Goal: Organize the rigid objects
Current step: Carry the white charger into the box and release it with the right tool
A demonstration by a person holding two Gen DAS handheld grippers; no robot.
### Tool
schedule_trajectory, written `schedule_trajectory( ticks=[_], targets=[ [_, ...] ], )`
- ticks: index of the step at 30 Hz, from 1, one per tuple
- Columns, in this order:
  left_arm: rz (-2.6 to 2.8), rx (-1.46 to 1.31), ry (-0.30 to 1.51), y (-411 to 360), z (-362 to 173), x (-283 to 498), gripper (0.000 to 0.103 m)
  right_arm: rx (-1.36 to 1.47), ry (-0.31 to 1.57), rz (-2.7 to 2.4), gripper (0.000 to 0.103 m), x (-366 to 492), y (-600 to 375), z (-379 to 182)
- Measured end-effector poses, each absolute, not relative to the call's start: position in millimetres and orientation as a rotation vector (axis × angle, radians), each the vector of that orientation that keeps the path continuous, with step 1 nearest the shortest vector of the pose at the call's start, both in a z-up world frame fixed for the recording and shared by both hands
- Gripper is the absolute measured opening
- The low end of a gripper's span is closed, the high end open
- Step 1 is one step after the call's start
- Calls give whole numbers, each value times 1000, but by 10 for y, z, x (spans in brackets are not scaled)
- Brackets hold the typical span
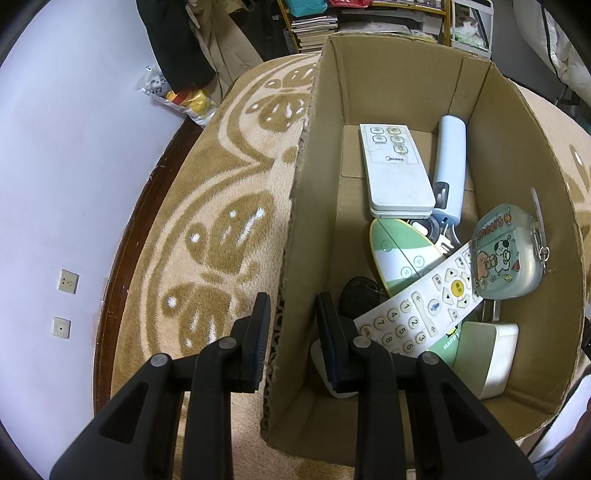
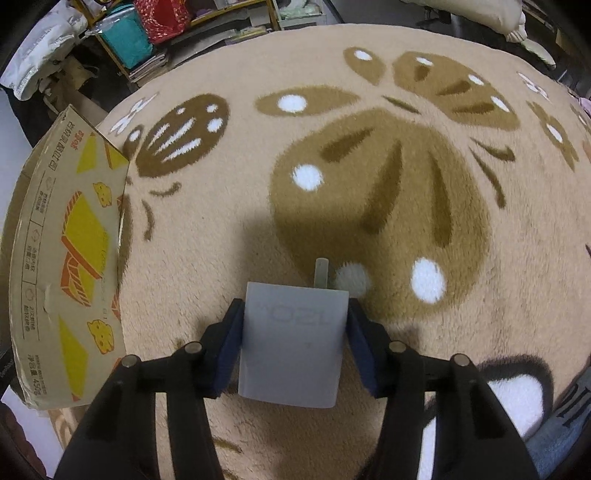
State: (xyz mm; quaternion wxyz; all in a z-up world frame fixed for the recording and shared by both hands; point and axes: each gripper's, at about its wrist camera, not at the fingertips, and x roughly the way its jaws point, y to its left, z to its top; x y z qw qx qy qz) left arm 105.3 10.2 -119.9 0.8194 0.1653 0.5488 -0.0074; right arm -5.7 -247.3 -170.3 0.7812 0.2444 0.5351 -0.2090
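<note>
An open cardboard box stands on a beige patterned blanket. Inside lie a white Midea remote, a long white remote with number keys, a pale blue tube-shaped device, a green-and-white oval item, a cartoon-printed case and a green-white box. My left gripper straddles the box's left wall, one finger on each side, with a gap showing beside the wall. My right gripper is shut on a grey-white charger plug, held above the blanket, prong pointing forward.
The box's printed outer side stands at the left of the right wrist view. Shelves with books and bags lie beyond the blanket. A dark wooden edge and a white wall with sockets are on the left.
</note>
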Motion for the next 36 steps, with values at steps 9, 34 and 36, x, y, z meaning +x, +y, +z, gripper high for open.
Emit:
schedule_trajectory(
  ticks=[9, 34, 36],
  targets=[
    [-15, 354, 1168, 101, -1200, 1052, 25, 503, 1057, -438, 56, 38, -2448, -1570],
    [-15, 358, 1167, 107, -1192, 1045, 25, 450, 787, -276, 55, 280, -2105, -1013],
    [-16, 358, 1167, 107, -1193, 1045, 25, 441, 742, -259, 55, 271, -2063, -909]
  ],
)
